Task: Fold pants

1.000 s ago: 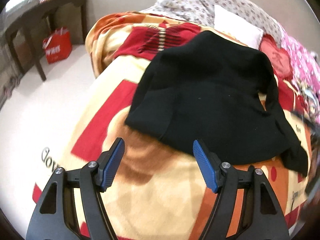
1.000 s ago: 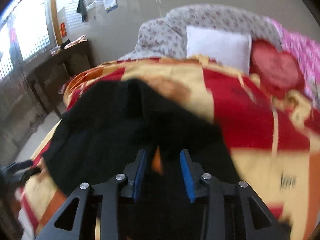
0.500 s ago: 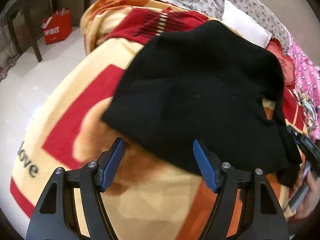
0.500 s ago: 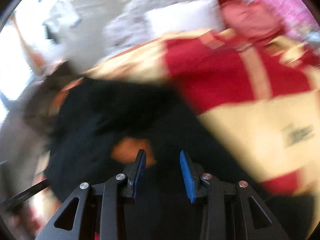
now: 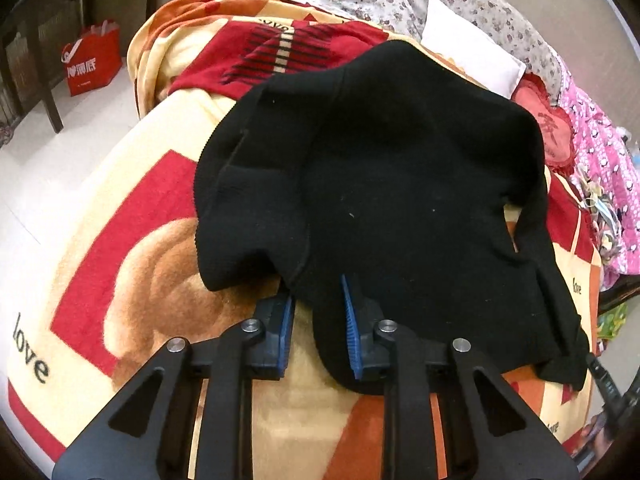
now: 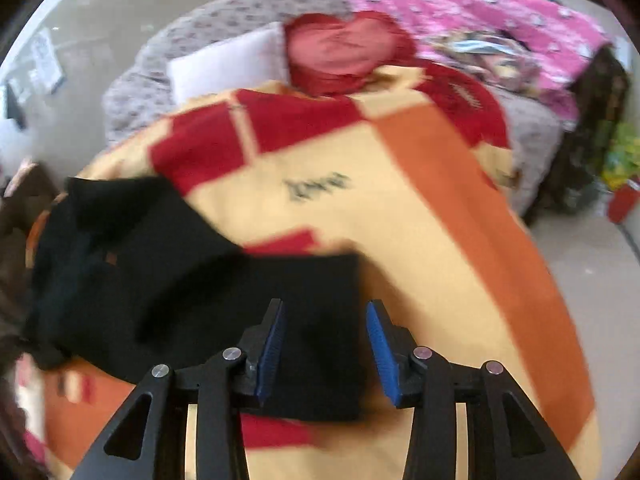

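Black pants (image 5: 384,184) lie bunched on a yellow, red and orange blanket (image 5: 132,240) on the bed. My left gripper (image 5: 318,320) has narrowed its jaws around the near hem of the pants, with black cloth between the blue pads. In the right wrist view the pants (image 6: 168,280) lie to the left and one leg end reaches between the fingers of my right gripper (image 6: 326,350). Its jaws stand apart just above the cloth and hold nothing.
A white pillow (image 5: 472,52), a red heart cushion (image 5: 548,128) and pink bedding (image 5: 600,168) lie at the head of the bed. A dark table (image 5: 44,20) and a red bag (image 5: 94,62) stand on the floor to the left.
My left gripper moved forward onto the pants' hem and its jaws closed in on it. My right gripper swung right and its jaws opened wider.
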A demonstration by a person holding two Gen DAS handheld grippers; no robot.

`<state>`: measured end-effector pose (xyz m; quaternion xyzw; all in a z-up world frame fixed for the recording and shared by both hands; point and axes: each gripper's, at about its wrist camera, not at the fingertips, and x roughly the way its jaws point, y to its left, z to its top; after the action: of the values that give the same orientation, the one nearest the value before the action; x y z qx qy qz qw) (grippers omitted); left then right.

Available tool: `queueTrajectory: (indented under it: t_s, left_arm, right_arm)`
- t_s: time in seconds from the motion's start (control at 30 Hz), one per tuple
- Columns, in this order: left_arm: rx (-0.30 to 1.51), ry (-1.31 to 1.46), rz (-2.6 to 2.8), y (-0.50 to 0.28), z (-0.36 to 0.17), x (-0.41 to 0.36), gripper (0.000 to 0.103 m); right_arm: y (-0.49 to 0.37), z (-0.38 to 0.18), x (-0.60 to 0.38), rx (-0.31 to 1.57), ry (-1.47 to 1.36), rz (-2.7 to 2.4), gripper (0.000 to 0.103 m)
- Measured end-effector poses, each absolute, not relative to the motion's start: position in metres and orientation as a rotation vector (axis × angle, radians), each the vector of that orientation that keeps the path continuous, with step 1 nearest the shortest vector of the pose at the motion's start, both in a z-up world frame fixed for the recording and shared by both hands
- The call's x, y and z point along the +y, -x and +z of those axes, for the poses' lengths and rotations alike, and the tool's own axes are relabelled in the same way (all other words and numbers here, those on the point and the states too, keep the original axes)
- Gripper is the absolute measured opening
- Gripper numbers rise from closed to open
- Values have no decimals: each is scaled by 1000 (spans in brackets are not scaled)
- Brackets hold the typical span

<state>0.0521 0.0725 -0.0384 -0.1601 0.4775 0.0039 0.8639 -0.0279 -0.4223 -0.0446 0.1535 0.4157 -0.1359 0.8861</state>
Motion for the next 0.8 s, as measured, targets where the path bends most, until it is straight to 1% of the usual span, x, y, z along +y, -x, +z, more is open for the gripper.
queueTrajectory:
  t_s: [0.1,0.13,0.2,0.3,0.4,0.47,0.5,0.53,0.6,0.67,0.8]
  left_arm:
    - [979,325,-4,-45,-29,70,17]
    - [973,323,-9,-44,-28,69,17]
    - [963,343,-39,-40,-20,72,16]
    - [955,399,-85,-36,-7,81,15]
    - [938,413,-110,-28,8,89,15]
    - [931,413,-130,-18,17,94,15]
    - [926,404,-132,-13,21,95,15]
    - [921,393,-135,-7,24,97,15]
    - [922,367,-131,5,23,101,15]
    - [958,317,-105,9,10,99,15]
    - [1065,303,-40,4,-35,104,16]
  right_arm:
    - [30,-51,-432,832,-356,-283,41]
    - [27,-51,-427,828,-337,-252,36]
    - [20,-50,-417,816,-358,-159,10]
    - [17,-36,-409,780,-314,-134,7]
    - [30,-4,-416,689,-321,-129,6]
    - [39,12,-421,660,-312,-129,5]
    - [44,20,-423,646,-296,-144,2]
    - [48,25,-425,644,-280,-152,2]
    - [51,24,-427,669,-276,-154,2]
    - [48,12,-427,712,-253,-177,2]
    - [29,-28,-439,836,-271,-288,3]
